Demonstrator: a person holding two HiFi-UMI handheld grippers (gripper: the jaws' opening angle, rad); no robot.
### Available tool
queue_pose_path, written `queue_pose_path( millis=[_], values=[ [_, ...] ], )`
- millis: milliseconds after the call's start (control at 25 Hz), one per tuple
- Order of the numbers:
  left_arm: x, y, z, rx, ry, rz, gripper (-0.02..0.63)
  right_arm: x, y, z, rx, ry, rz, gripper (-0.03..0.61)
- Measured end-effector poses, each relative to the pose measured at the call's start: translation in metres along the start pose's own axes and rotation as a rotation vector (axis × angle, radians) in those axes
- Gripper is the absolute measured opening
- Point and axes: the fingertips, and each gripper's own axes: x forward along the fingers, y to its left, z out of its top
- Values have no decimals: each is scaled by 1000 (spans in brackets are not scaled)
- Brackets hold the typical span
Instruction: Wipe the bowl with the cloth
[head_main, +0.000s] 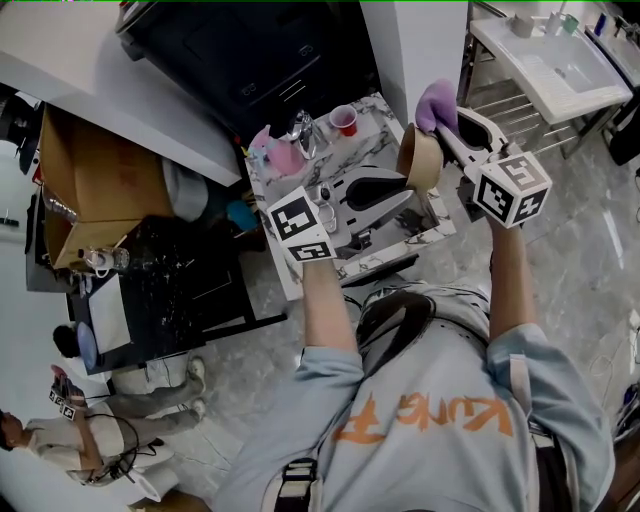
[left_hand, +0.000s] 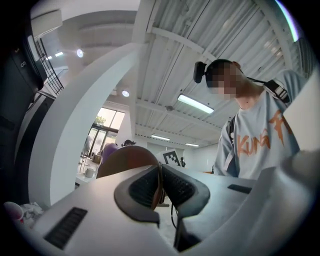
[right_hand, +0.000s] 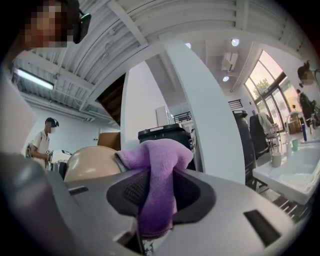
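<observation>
A tan bowl (head_main: 420, 160) is held up on its side over the marble table (head_main: 385, 255). My left gripper (head_main: 405, 192) is shut on its rim; in the left gripper view the rim (left_hand: 159, 186) sits pinched between the dark pads, with the bowl's brown body (left_hand: 125, 160) rising behind. My right gripper (head_main: 447, 132) is shut on a purple cloth (head_main: 437, 105), which lies against the bowl's upper right edge. In the right gripper view the cloth (right_hand: 159, 182) hangs between the pads, and the bowl (right_hand: 92, 162) shows as a beige dome to the left.
A red cup (head_main: 343, 121), a pink cup (head_main: 283, 156) and a metal item (head_main: 303, 130) stand at the table's far end. A white sink (head_main: 555, 65) is at the right, a black cabinet (head_main: 250, 55) beyond the table. Another person (head_main: 80, 440) stands at lower left.
</observation>
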Motion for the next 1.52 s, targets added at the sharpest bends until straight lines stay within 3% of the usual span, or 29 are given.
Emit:
queue_pose_path(
  millis=[280,640,880,1120,1360,1520],
  values=[
    [6,-4,25,-21,-156,-16,34,2,-2,0,122,-50,39,130],
    [-17,26,48,-74,-357,150,34,21,14,-18,143,1,80,130],
    [-42,46,71,-96,-516,272,34,38,49,-36,88,88,180,130],
    [-57,61,76,-65,-509,433,34,43,78,-44,44,134,291,130],
    [-86,87,66,-103,-495,627,34,38,95,-41,21,115,411,130],
    [-90,97,53,-126,-449,671,34,29,99,-29,18,53,468,130]
  ],
)
